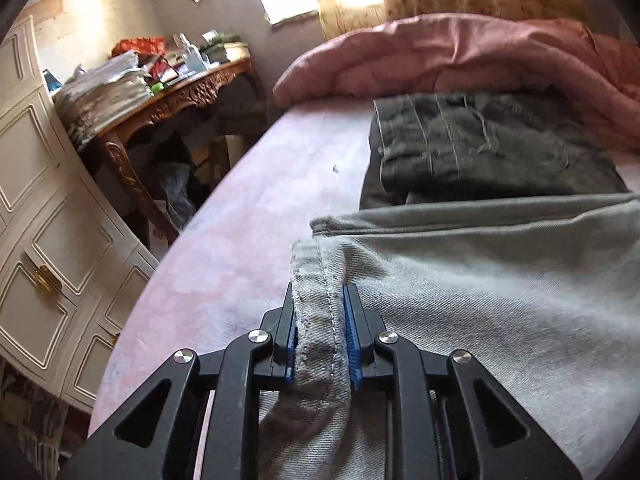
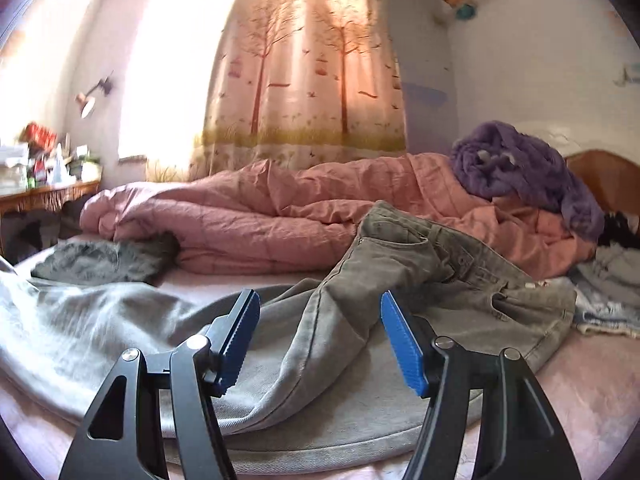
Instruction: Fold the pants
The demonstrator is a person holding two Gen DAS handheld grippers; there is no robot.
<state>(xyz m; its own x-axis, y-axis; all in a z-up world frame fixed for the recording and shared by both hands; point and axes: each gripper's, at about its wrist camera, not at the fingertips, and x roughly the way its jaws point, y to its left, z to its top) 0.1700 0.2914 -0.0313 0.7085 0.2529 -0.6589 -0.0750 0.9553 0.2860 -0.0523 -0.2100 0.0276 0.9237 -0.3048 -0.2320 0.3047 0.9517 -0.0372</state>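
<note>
1. The left gripper [image 1: 320,300] is pinched on the stitched hem [image 1: 316,288] of the grey pants [image 1: 480,300]; both blue pads press the cloth, which bunches between them and runs back toward the camera.
2. The right gripper [image 2: 320,320] stands spread, with nothing between its pads. The pants [image 2: 360,320] lie just ahead of and below it, across the pink bed sheet [image 2: 592,384], their waistband [image 2: 472,268] farther out and to its right.
3. Ahead of the left gripper, beyond the held leg, a dark folded garment [image 1: 480,148] lies on the sheet, touching the pink quilt [image 1: 440,56].
4. Judgement: the fold is at an early step. One leg end is held, and the waist end looks rumpled and twisted.
5. Risk: the left grip holds only the hem edge. A quick pull could slip the thick seam out from the pads.
6. Risk: with the right gripper free, nothing pins the waist. Dragging the hem across could slide the whole pants along the sheet instead of folding them.
7. Risk: the twist near the waistband may get folded in, which would leave a lumpy, crooked result.
8. Risk: a wide sweep of the held leg could brush the dark garment or snag the quilt, since both lie close beyond the pants.
9. Risk: the right gripper, closing low, might catch the sheet along with the pants.
</note>
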